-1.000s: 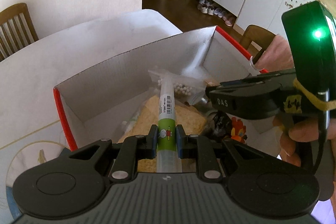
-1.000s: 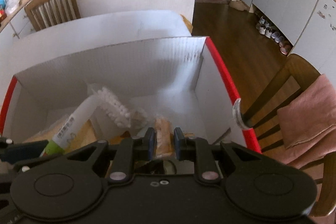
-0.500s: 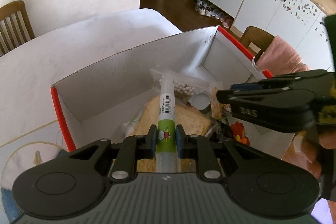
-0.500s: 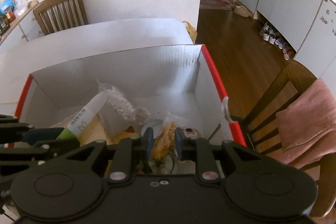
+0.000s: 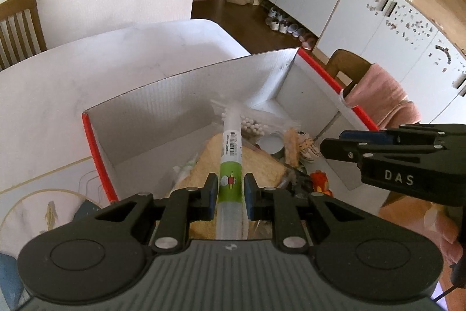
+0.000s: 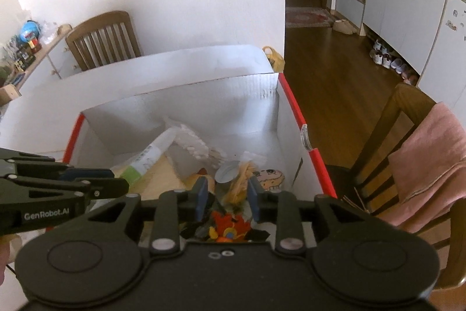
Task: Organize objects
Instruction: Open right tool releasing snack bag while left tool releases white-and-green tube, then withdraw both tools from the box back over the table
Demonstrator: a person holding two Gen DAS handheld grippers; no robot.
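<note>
Left tool [image 5: 230, 190] angled down over cardboard box [image 5: 186, 95], clenched on slim plastic tube [image 5: 231, 165] | right tool [image 6: 227, 198] just opening, grasping nothing, above box

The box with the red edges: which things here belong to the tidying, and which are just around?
Part of the job:
- box
- green-labelled tube, clamped in the left gripper
- bag of cotton swabs in the box
- right gripper, jaws just opening, empty

Just around:
- chairs
- pink cloth
- shoes

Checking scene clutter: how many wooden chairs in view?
2. One chair stands by the wall beyond the table; the other chair, draped with a pink cloth, is right of the box. Others may be hidden.
</note>
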